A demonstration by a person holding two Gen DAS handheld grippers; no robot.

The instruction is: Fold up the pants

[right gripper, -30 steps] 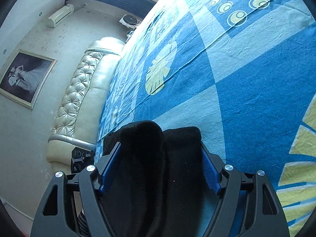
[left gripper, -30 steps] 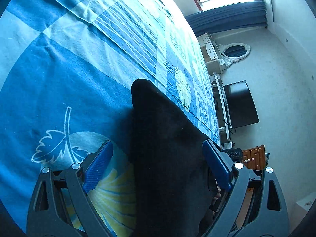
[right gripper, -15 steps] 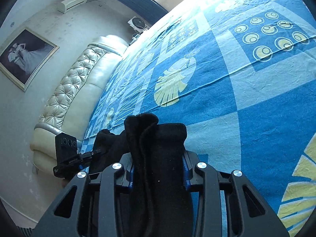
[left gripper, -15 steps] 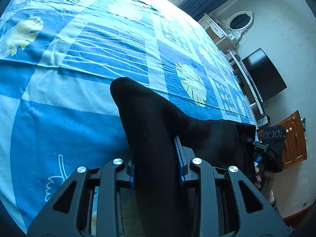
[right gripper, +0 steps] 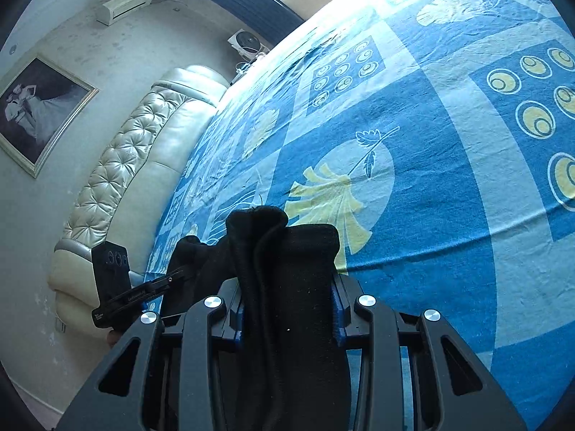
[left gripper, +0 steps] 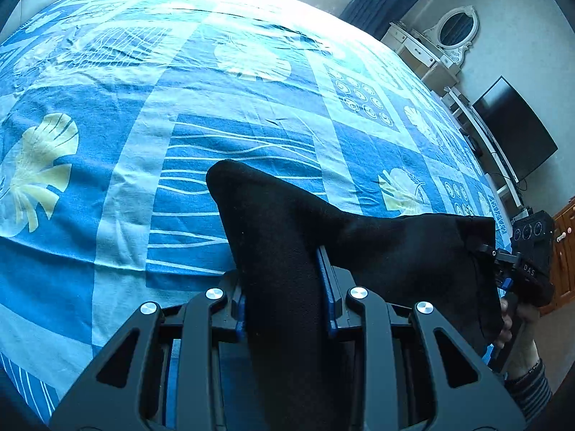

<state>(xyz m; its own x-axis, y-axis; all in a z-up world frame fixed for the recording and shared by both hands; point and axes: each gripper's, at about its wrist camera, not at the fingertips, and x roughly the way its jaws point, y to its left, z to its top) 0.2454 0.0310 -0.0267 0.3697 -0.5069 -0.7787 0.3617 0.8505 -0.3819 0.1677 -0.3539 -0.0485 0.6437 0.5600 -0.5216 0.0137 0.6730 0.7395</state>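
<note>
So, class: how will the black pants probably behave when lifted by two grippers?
The black pants are probably floppy: the span between the left gripper and right gripper sags. Likely grippy, not slippery: thick, matte fabric bunches between the pads.

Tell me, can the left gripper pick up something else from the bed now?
Probably not: the left gripper has its jaws shut on the black pants, which fill them. It must first release them.

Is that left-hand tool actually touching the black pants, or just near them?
Touching. In the left wrist view the left tool has both blue pads pressed against the black pants, with the fabric bunched tight between them.
</note>
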